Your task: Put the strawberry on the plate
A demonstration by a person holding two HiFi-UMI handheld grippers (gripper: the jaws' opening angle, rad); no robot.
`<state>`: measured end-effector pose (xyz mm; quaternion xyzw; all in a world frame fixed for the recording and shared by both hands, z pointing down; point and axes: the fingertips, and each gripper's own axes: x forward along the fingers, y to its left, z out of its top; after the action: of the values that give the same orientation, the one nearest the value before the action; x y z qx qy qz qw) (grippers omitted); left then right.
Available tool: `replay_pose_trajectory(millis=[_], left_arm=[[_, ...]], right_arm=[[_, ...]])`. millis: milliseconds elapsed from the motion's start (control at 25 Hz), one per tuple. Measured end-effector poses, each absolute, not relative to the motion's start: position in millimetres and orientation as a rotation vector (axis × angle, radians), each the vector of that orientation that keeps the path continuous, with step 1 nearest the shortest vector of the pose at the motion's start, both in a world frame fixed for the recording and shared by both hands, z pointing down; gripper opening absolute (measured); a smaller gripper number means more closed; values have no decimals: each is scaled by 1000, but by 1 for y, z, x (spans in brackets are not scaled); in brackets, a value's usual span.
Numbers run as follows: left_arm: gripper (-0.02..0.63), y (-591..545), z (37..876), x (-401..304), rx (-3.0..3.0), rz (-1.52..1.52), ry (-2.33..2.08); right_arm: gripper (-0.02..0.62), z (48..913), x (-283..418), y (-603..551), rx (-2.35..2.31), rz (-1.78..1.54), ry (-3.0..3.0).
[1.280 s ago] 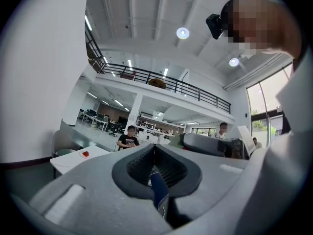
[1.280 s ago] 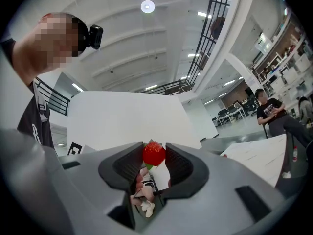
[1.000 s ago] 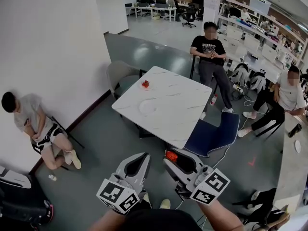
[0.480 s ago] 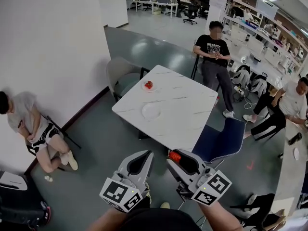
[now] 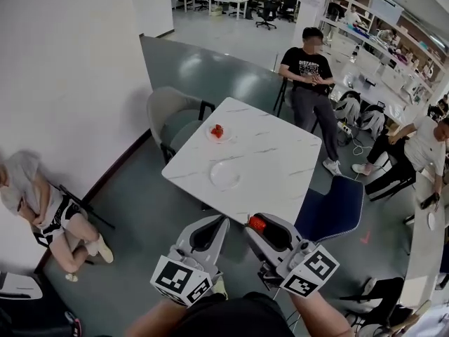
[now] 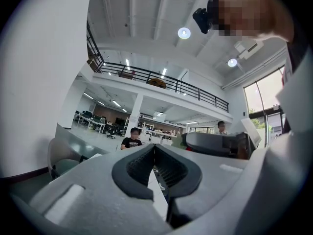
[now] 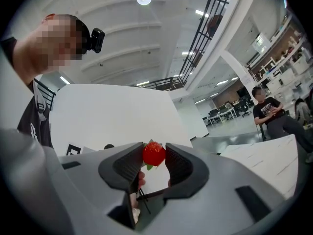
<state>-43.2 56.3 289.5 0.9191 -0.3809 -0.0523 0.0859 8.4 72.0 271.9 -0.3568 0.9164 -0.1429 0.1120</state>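
Note:
My right gripper (image 5: 258, 221) is shut on a red strawberry (image 5: 256, 224), held low in the head view, short of the white marble table (image 5: 270, 161). In the right gripper view the strawberry (image 7: 154, 153) sits pinched between the dark pads of the right gripper (image 7: 154, 151). On the table lies an empty white plate (image 5: 224, 175). Farther back a small plate (image 5: 210, 136) carries a second strawberry (image 5: 217, 130). My left gripper (image 5: 219, 220) hangs beside the right one with its jaws together and nothing between them; the left gripper (image 6: 154, 147) shows the same in its own view.
A grey chair (image 5: 167, 115) stands at the table's far left and a blue chair (image 5: 330, 210) at its near right. A person in black (image 5: 309, 72) sits behind the table, another (image 5: 424, 142) at the right, and one (image 5: 38, 202) against the left wall.
The head view has drifted, so the table sits a little lower and nearer in the picture. Both grippers keep their pose, and the right one still holds the strawberry.

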Motion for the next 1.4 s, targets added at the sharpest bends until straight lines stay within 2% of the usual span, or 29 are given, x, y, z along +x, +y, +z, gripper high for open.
replay_pose_trajectory(millis=[880,1400], left_arm=[[9,-119,333,-49,2678,-106,-1206],[9,-233,396,-34,2602,-36,-1293]], right_arm=[[146,320,-5,-110,-1041,-485,2794],[146,417,0,-228,-1042,-614,2993]])
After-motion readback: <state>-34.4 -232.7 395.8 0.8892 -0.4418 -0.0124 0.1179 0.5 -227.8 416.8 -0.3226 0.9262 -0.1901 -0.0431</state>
